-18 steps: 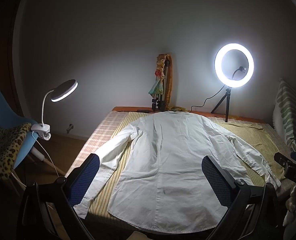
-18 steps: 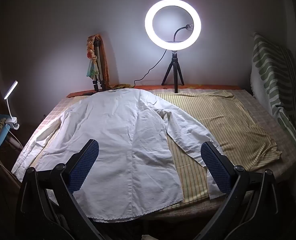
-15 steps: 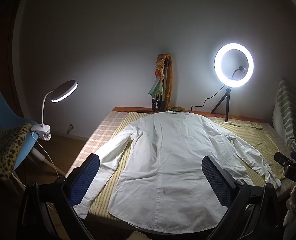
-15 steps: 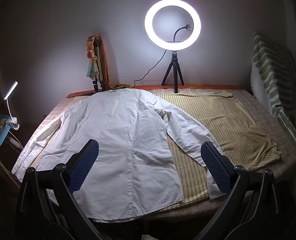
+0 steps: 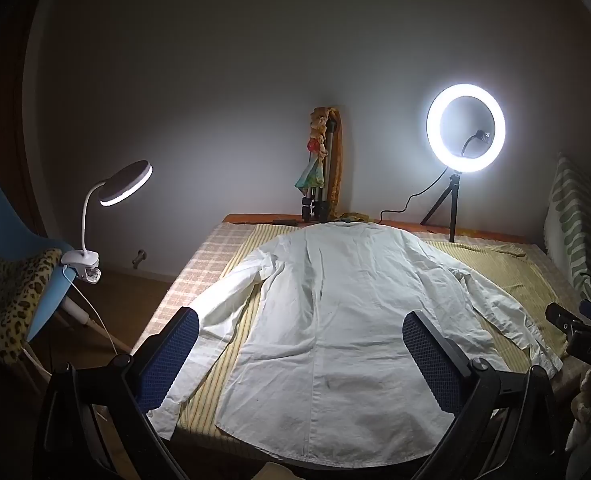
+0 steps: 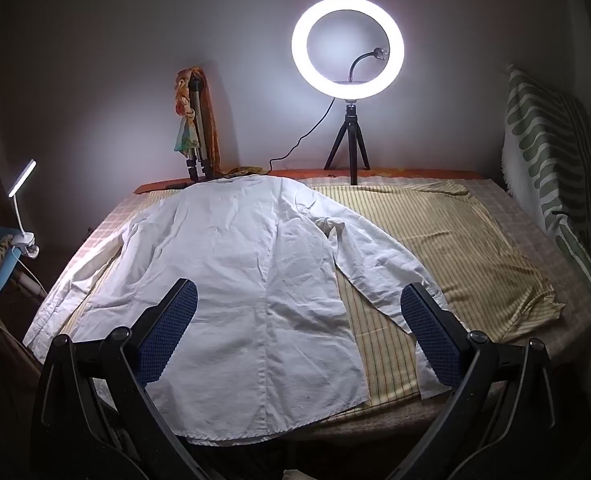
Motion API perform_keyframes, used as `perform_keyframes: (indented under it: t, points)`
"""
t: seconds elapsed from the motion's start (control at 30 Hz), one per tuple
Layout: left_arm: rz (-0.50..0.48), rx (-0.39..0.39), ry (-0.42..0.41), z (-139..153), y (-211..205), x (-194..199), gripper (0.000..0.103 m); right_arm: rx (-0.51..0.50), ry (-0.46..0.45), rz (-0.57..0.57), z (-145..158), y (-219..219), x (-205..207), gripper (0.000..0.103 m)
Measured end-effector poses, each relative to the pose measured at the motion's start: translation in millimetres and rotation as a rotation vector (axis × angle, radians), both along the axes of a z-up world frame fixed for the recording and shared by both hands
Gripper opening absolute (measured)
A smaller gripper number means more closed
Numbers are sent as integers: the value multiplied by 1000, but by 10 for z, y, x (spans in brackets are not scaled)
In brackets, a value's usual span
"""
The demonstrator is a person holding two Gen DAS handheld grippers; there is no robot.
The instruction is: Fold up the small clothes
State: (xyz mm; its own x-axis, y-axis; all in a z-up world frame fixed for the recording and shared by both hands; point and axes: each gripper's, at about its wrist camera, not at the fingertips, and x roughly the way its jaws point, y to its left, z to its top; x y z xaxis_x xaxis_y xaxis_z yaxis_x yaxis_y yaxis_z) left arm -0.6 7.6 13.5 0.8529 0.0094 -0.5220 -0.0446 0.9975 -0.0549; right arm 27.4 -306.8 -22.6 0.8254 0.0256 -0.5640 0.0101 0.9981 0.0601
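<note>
The white shirt (image 5: 335, 320) lies flat, back up, on the striped cloth (image 6: 455, 240). Its left cuff (image 5: 163, 412) seems to overhang the near edge and could slip off when pulled. The left gripper (image 5: 299, 356) and right gripper (image 6: 299, 328) hover, jaws spread, empty.

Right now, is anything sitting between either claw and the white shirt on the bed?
Nothing visible is. The left claw and right claw both stand open above the near end of the white shirt, which lies spread flat with nothing on it.
</note>
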Motion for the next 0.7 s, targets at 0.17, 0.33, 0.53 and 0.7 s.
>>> perform_keyframes:
  t: [0.17, 0.33, 0.53, 0.7]
  points:
    - [0, 5, 8, -26, 3, 42, 103, -5, -12, 0, 4, 10, 4, 103]
    - [2, 7, 14, -72, 32, 89, 103, -8, -15, 0, 7, 27, 13, 103]
    - [14, 21, 25, -148, 42, 123, 103, -3, -7, 2, 31, 52, 34, 103]
    - [25, 24, 29, -196, 83, 123, 103, -24, -12, 12, -62, 126, 35, 103]
